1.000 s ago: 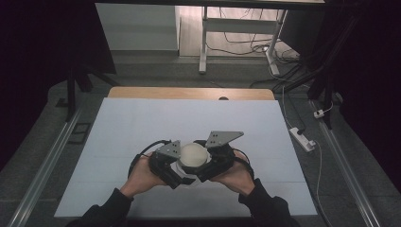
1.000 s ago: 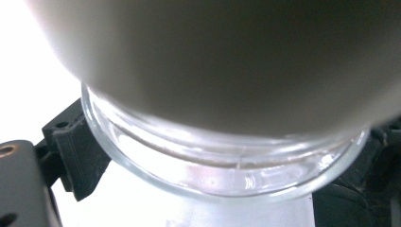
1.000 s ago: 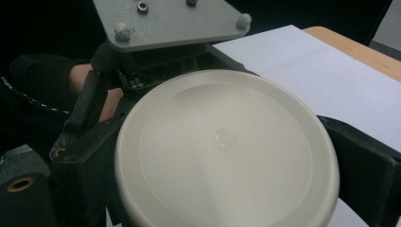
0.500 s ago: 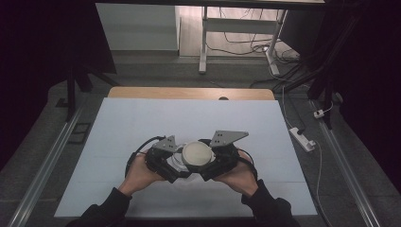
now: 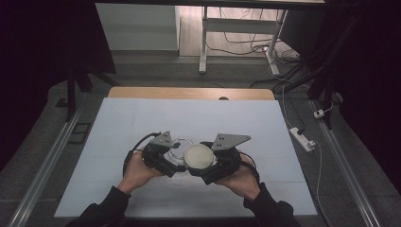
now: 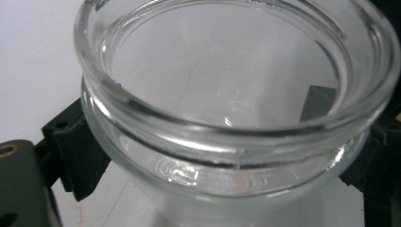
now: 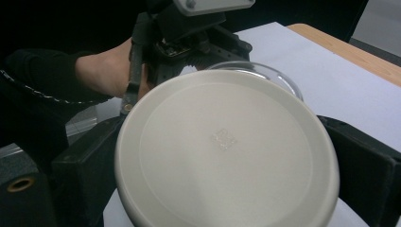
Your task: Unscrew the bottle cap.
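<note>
1. left hand (image 5: 137, 171), lower left of centre in the high view, holds the left gripper (image 5: 166, 158) low over the white mat (image 5: 142, 118).
2. the left gripper's jaws are closed onto a clear glass jar (image 6: 236, 118): in the left gripper view a black jaw presses each side of the jar below its rim, and its open mouth takes up most of the frame.
3. in the high view the jar (image 5: 177, 144) shows as a glass rim just left of centre, beside the lid (image 5: 198, 157); whether it rests on the mat is hard to tell.
4. the lid (image 7: 227, 151), round and off-white, sits gripped between the jaws of the right gripper (image 5: 215, 163), edge to edge; it covers part of the jar's rim (image 7: 265, 75) behind it.
5. right hand (image 5: 243, 177), lower right of centre, holds that gripper.
6. a wooden table edge (image 5: 189, 92) shows above the mat.
</note>
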